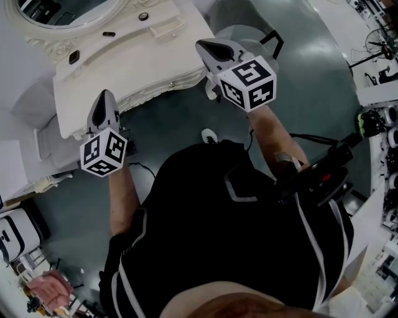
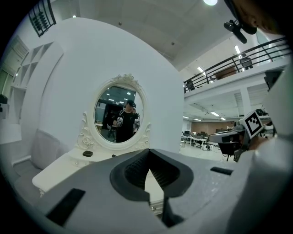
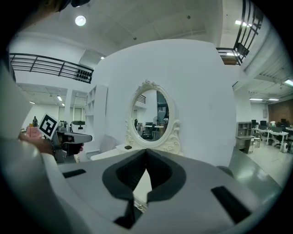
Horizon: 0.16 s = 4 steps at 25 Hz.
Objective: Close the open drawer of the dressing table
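The dressing table [image 1: 134, 59] stands at 11 o'clock in the head view, its knobbed front edge toward the person; I cannot make out its drawer. The left gripper [image 1: 106, 94] at 9 o'clock and the right gripper [image 1: 205, 45] at 1 o'clock hover near that edge. Each has its jaws pressed together, empty.

The floor [image 1: 174, 118] along the front of the table [image 1: 124, 62] lies open between it and the person. The tabletop is mostly bare, with three small dark items [image 1: 109, 33] lying near the mirror [image 1: 62, 9] at its back. A round grey seat [image 1: 239, 32] crowds the table's right corner.
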Motion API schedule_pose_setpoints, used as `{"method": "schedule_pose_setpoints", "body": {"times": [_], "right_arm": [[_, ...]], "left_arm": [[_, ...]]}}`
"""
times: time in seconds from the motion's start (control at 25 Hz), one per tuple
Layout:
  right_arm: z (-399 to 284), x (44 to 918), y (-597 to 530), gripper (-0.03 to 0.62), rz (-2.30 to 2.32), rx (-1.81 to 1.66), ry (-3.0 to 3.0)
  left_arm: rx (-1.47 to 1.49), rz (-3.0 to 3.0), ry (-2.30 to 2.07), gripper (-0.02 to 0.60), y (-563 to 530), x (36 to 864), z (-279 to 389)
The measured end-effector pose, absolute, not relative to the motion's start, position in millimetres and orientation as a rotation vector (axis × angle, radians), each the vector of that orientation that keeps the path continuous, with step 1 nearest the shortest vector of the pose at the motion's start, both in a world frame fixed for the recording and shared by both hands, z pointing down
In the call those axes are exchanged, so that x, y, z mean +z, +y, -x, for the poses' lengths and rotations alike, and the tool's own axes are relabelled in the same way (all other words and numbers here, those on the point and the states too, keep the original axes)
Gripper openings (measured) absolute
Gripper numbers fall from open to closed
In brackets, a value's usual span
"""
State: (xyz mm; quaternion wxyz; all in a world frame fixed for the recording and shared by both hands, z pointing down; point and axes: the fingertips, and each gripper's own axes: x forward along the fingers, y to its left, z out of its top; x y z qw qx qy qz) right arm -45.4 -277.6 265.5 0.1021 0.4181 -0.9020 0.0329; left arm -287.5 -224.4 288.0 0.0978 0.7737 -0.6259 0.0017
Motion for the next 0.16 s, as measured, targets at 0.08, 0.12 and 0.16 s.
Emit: {"method": "schedule_pose_setpoints", "body": {"times": [0.08,0.12,0.16], "right_arm": [[47.6,264.9,-278.6,0.005,-1.231,0.093,-2.669],[48.9,264.3,-279.1,0.005,-1.227,0.091,-2.674],[50.3,263.6,-279.6,0.005,-1.223,0.088,-2.681]], "left_arm": [[0.006,-2.297,-1.857,0.003,-225.0,286.2,288.9],[0.006,-2.298,-1.866,0.003,-225.5,285.1,289.9],[0.005,-2.298,-1.875,0.003,-226.1,283.9,291.1]]}}
